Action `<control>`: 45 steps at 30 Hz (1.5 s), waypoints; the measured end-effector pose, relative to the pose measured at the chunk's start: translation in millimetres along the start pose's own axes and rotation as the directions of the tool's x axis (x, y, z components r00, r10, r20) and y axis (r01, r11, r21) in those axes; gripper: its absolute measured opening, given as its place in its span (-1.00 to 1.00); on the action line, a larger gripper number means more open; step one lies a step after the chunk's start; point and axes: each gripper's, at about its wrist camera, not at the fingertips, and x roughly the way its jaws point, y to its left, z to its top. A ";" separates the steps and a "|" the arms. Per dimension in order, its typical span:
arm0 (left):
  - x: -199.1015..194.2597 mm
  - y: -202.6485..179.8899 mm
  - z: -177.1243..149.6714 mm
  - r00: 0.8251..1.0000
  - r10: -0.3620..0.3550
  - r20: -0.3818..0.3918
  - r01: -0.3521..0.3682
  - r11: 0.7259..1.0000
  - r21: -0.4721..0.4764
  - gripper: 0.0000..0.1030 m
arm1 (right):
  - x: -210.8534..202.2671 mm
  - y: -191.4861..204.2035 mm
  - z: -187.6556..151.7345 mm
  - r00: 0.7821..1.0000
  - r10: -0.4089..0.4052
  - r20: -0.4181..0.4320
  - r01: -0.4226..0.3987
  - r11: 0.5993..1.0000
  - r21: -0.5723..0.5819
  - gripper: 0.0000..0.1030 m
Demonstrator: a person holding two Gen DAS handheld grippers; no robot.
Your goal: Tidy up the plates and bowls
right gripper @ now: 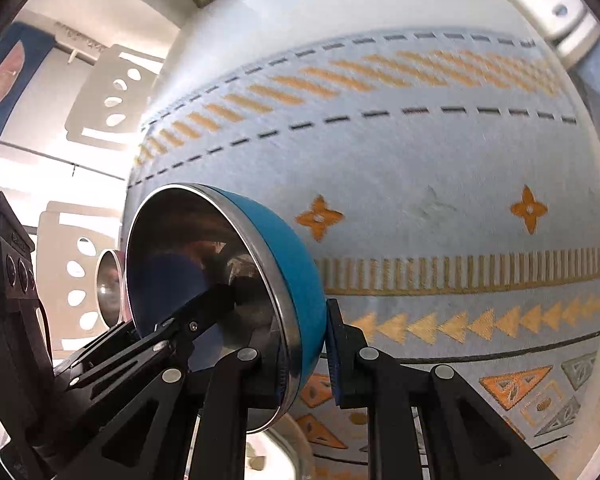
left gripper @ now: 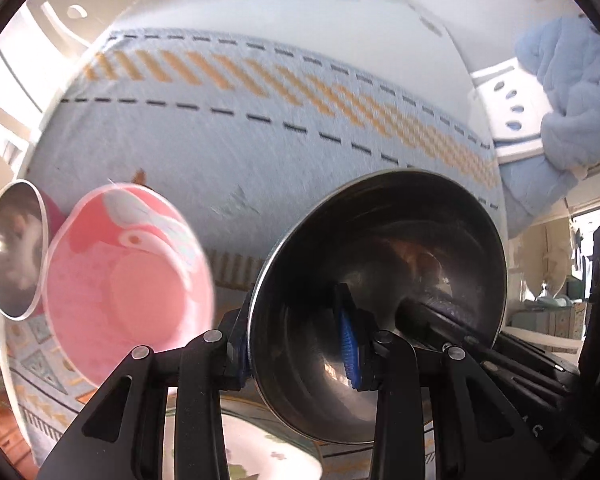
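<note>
A steel bowl (left gripper: 400,248) with a blue outside (right gripper: 284,248) hangs tilted above the table, held from both sides. My left gripper (left gripper: 296,348) is shut on its near rim, one blue pad inside the bowl. In the right wrist view my right gripper (right gripper: 306,360) is shut on the opposite rim. Each view shows the other gripper's black fingers (left gripper: 460,332) (right gripper: 188,320) reaching into the bowl. A pink bowl (left gripper: 128,276) with a flamingo print lies to the left. Beside it sits a small steel bowl (left gripper: 16,248) (right gripper: 110,288) with a maroon outside.
A pale blue tablecloth (left gripper: 260,140) (right gripper: 440,160) with orange patterns covers the table. A white patterned plate (left gripper: 260,452) (right gripper: 276,452) lies below the grippers. White chairs (right gripper: 104,92) stand around the table, one with a blue towel (left gripper: 568,92) over it.
</note>
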 end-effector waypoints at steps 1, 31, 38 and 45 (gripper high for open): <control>-4.9 5.7 2.2 1.000 0.000 0.007 0.000 1.000 -0.006 -0.39 | 0.7 6.5 -0.2 1.000 -0.002 0.000 0.002 1.000 -0.007 -0.69; -12.7 148.7 -13.8 0.999 0.013 -0.044 -0.020 0.987 -0.162 -0.39 | 93.2 134.6 -16.1 0.986 -0.060 -0.154 0.036 0.987 -0.156 -0.67; -8.5 151.9 -16.4 0.999 0.011 -0.050 -0.019 0.987 -0.157 -0.39 | 105.5 133.6 -15.5 0.983 -0.081 -0.166 0.056 0.987 -0.149 -0.67; -9.9 152.8 -17.6 0.999 0.017 -0.048 -0.024 0.988 -0.155 -0.39 | 114.7 137.4 -14.4 0.982 -0.091 -0.168 0.068 0.988 -0.139 -0.67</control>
